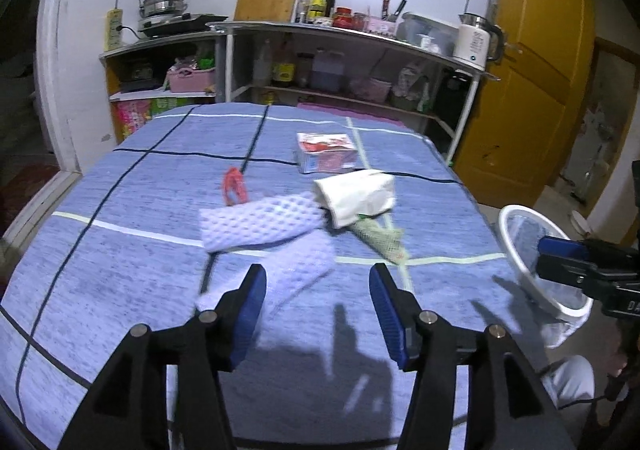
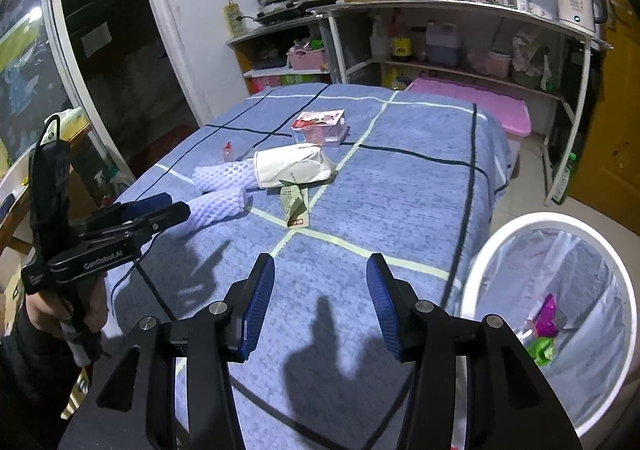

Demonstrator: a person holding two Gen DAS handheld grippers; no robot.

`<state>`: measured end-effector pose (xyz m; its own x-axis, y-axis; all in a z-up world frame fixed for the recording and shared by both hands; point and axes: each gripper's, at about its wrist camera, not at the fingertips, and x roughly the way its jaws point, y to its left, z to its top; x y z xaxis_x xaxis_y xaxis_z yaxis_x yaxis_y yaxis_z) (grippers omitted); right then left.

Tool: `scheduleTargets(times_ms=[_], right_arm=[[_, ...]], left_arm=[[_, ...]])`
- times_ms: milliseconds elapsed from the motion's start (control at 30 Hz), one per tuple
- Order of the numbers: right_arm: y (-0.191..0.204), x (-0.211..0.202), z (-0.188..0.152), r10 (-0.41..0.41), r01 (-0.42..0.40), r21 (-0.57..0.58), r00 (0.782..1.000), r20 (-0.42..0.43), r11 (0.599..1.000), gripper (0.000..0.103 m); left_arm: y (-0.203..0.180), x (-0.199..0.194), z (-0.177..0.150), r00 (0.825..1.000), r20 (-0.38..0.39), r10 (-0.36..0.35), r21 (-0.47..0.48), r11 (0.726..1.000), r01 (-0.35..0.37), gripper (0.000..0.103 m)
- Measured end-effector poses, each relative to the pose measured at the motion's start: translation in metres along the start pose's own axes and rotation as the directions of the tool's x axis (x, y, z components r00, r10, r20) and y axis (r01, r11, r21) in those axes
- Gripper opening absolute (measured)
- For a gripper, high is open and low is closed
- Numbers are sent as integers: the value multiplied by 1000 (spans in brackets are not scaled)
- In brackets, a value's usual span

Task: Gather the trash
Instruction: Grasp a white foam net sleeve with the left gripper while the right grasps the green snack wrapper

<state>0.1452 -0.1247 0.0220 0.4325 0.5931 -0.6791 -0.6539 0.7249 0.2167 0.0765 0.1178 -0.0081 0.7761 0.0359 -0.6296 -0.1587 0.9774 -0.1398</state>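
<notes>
Trash lies on a blue checked tablecloth: two white foam nets, a white paper bag, a green wrapper, a red scrap and a red-and-white box. My left gripper is open, just short of the near foam net. My right gripper is open and empty over the cloth. A white mesh bin stands at the table's right, with a few colourful wrappers inside.
Metal shelves with bottles, a kettle and a pot stand behind the table. A pink lidded crate sits at the far right corner. A yellow door is on the right, a dark doorway on the left.
</notes>
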Motion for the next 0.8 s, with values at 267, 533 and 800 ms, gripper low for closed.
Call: scheduleTargets(times_ms=[267,533,800], right_arm=[[6,30,14,13,-14,-16,999,-37,1000,49],[15,66,27,25,-29,-43,996,-88,999,49],[23,102,38,12,-23,-78,990,-138,997,49]], left_arm=[[22,24,3,999,-25,28,16,999,-28,59],[34,41,0,998,-70,5,25,1000,-3,59],[27,48,-7,994,-105,-28,52,998,34,50]])
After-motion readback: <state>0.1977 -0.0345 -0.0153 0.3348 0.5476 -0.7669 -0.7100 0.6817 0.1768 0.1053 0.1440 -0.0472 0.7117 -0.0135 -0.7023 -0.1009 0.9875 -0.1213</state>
